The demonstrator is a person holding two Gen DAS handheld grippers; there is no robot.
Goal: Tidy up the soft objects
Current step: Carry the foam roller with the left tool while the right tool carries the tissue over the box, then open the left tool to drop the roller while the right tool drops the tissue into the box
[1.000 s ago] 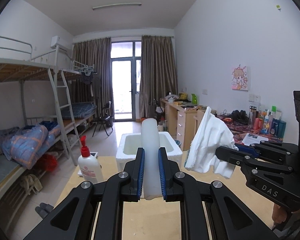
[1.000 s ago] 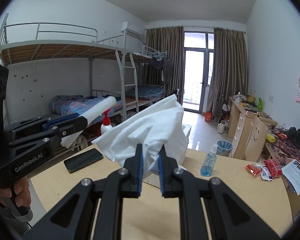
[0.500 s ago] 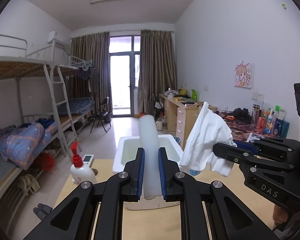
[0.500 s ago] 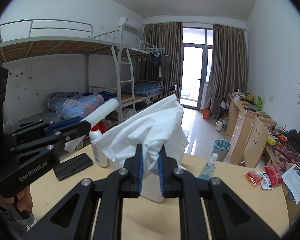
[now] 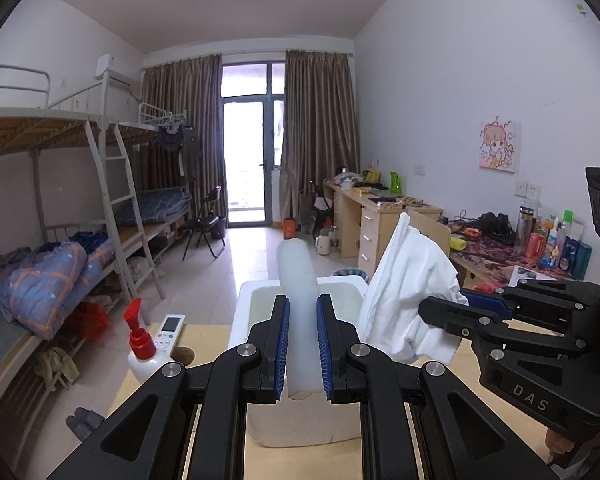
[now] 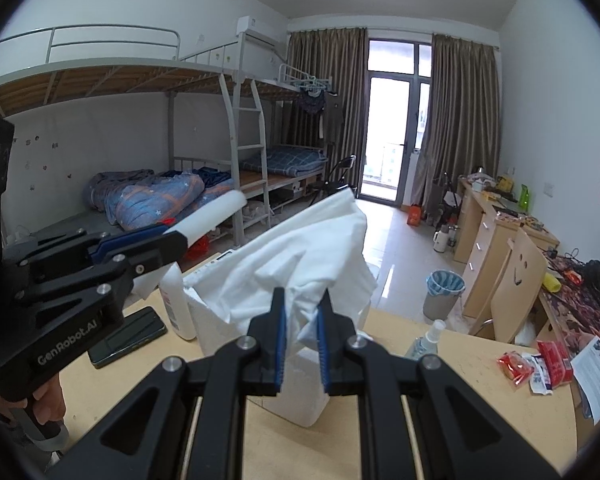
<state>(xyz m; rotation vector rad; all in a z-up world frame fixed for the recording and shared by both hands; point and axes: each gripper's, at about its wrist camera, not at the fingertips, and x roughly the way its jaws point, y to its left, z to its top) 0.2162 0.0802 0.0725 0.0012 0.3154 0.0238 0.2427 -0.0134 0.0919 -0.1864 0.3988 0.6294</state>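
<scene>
1. The tabletop is pale wood and carries everything; a bunk bed fills the room behind.
2. A white foam box stands open-topped on the tabletop, directly ahead of both tools. I judge it to be the bin meant for the soft things.
3. A white cloth hangs bunched in the air above the near edge of the box, with its folds spilling toward the opening.
4. The right tongs are clamped on the lower bunch of that cloth.
5. The left tongs are clamped on a white foam tube, which sticks forward over the box (its far end reaches past the rim in the left wrist view).
6. Smaller bystanders sit left of the box: a pump bottle with a red nozzle, a remote control and a dark phone. A small spray bottle stands on the right.
7. The step in hand looks like carrying both items to the box. The next move calls for bringing each load fully over the opening, lowering it inside, then spreading the tongs so nothing drapes over the rim.
</scene>
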